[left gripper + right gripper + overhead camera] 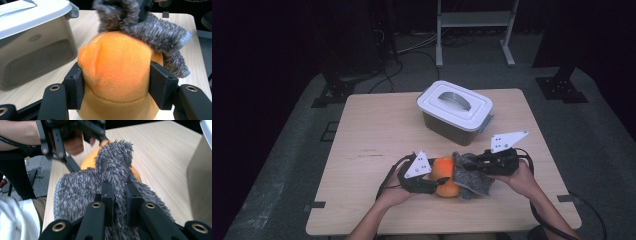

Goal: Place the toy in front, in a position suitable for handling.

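We have the orange plush ball (116,75) squeezed between the left tool's (116,83) pads, low over the bench (377,130). It looks soft and light, dimpling under grip. Our right tool (117,195) pinches the shaggy grey cloth (82,192) by a fold draped beyond it.

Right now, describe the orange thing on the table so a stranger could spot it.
On the wooden table, in front of the lidded bin, sits a round orange plush. The left tool clamps it, and a fuzzy grey cloth drapes it; nothing else is orange.
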The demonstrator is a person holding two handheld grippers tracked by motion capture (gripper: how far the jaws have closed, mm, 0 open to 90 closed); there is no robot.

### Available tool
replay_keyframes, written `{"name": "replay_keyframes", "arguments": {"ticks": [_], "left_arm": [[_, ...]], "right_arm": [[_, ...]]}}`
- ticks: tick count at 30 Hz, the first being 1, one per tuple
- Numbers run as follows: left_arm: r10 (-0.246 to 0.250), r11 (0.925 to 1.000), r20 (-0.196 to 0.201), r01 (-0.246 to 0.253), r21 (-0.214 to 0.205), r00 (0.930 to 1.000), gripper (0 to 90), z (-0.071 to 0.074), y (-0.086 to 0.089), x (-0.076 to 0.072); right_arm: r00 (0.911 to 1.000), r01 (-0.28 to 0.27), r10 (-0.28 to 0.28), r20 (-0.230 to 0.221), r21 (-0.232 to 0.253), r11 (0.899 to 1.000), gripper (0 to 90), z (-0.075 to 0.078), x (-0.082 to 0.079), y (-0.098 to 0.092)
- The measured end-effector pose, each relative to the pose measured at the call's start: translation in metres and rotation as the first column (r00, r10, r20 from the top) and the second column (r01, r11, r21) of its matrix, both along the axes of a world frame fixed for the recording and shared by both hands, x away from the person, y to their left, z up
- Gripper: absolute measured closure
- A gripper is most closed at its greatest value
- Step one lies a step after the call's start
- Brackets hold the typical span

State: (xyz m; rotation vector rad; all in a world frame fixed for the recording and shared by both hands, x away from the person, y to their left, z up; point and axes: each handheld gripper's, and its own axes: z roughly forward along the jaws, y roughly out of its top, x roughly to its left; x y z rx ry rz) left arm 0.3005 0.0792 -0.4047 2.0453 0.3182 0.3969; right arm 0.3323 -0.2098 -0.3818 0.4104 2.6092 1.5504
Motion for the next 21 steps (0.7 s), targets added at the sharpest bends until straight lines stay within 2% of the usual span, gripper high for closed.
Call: {"name": "replay_keyframes", "arguments": {"ticks": [3, 6, 8, 10, 13, 16, 18, 21], "left_arm": [[0.025, 0.9997, -0.005, -0.025, -0.009, 0.9997, 37.2, 0.001, 0.004, 0.003], [0.029, 0.9996, -0.009, -0.029, -0.006, 0.9996, 37.2, 0.001, 0.002, 0.003], [-0.004, 1.0000, -0.014, 0.004, -0.002, 0.9999, 36.7, 0.001, -0.004, 0.001], [-0.002, 1.0000, -0.013, 0.002, -0.001, 0.9999, 36.6, 0.000, -0.004, 0.000], [0.012, 0.9998, -0.017, -0.012, -0.017, 0.9998, 36.9, -0.001, 0.002, 0.001], [0.024, 0.9994, -0.016, -0.025, -0.024, 0.9996, 36.9, 0.000, 0.007, 0.001], [0.020, 0.9997, -0.012, -0.020, -0.015, 0.9997, 36.9, 0.001, 0.009, 0.001], [-0.013, 0.9998, 0.023, 0.012, 0.016, 0.9997, 36.7, 0.003, -0.001, -0.004]], "right_arm": [[0.9998, 0.019, -0.019, 0.000, -0.020, 1.000, 79.9, 0.003, -0.001, -0.007], [0.9999, 0.008, -0.008, 0.009, -0.001, 1.000, 79.9, 0.010, -0.002, -0.005], [0.9992, -0.002, 0.002, 0.040, 0.004, 1.000, 79.8, 0.018, -0.003, 0.006], [0.9988, -0.015, 0.015, 0.047, -0.013, 1.000, 79.8, 0.016, -0.002, 0.018], [0.9995, -0.019, 0.019, 0.024, 0.013, 1.000, 79.9, 0.007, 0.001, 0.018], [0.9999, -0.005, 0.005, 0.011, 0.001, 1.000, 79.9, 0.003, 0.002, 0.011], [0.9999, 0.010, -0.010, -0.002, -0.017, 1.000, 79.9, -0.001, 0.003, 0.005], [1.0000, 0.001, -0.002, 0.006, 0.003, 1.000, 79.8, 0.008, 0.002, 0.007]]}}
